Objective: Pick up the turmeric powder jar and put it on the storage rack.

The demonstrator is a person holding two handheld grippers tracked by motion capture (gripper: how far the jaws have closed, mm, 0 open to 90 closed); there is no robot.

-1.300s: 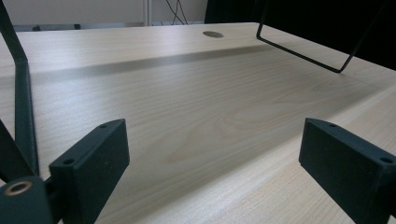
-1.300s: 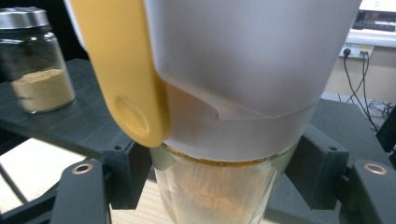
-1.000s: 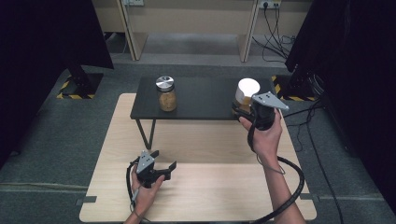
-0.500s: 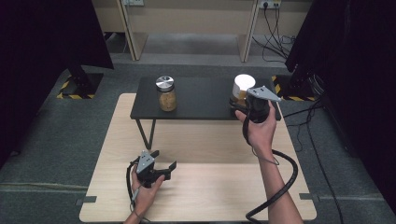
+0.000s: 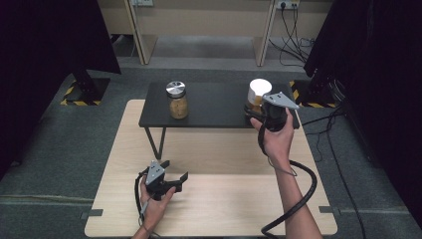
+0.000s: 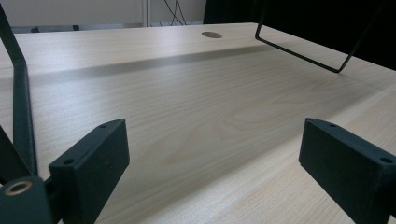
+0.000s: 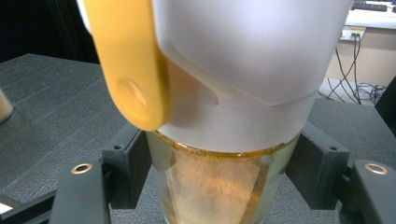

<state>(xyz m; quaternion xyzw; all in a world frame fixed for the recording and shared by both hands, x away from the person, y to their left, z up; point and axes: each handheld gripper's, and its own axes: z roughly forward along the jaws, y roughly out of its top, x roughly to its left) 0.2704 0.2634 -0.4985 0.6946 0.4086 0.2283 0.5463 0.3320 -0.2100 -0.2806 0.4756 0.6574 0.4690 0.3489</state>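
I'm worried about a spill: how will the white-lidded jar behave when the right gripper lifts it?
The jar looks like smooth glass, so probably slippery and breakable. Its bulky white lid may make it top-heavy. The right gripper flanks the body below the lid, a sensible hold.

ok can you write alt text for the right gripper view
Close-up of a clear glass jar of pale powder with a tall white plastic lid and a yellow flap, standing on a dark textured shelf. The right gripper has its two black jaws on either side of the glass just below the lid; whether they press on it cannot be told.
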